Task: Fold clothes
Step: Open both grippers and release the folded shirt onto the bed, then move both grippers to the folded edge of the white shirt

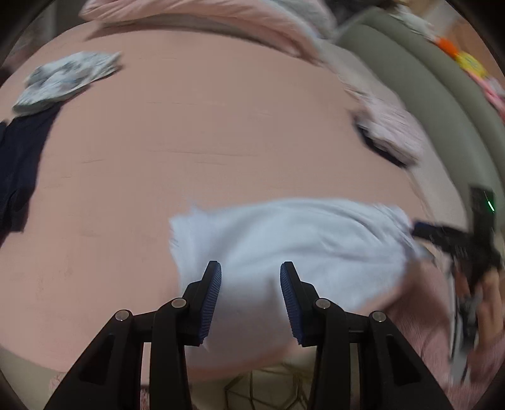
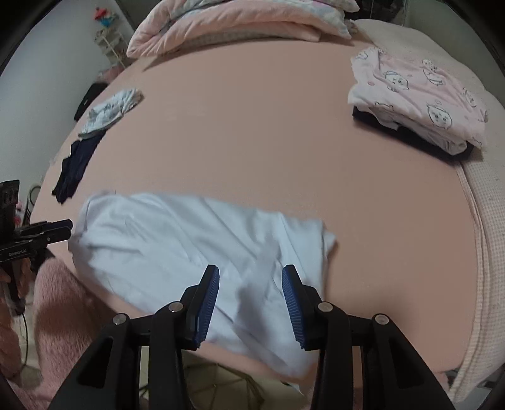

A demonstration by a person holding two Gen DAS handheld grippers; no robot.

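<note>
Near edge of the bed: pale blue garment lies spread w/ wrinkles, part draped over that edge. Looks partly folded at most; right end has a doubled-over flap, rest is one loose layer.

Progress, judging by layout: some items done. Folded stack (pink printed piece over something dark) sits at the far right corner. Still loose: grey-white patterned piece and dark navy piece along the left edge, both crumpled. So blue one is in hand, then at least 2 more. Pink duvet bunched at the far edge; not part of the job afaict.

Orientation: blue garment's long axis runs along the near edge, left-right, tilted slightly so the left end sits farther in. Can't tell collar/hem end, too smeared.

Tongs: left gripper apart, nothing between pads, hanging over blue cloth near its left part. Right gripper also apart, empty, over the right-centre. Neither is clamped on fabric.
</note>
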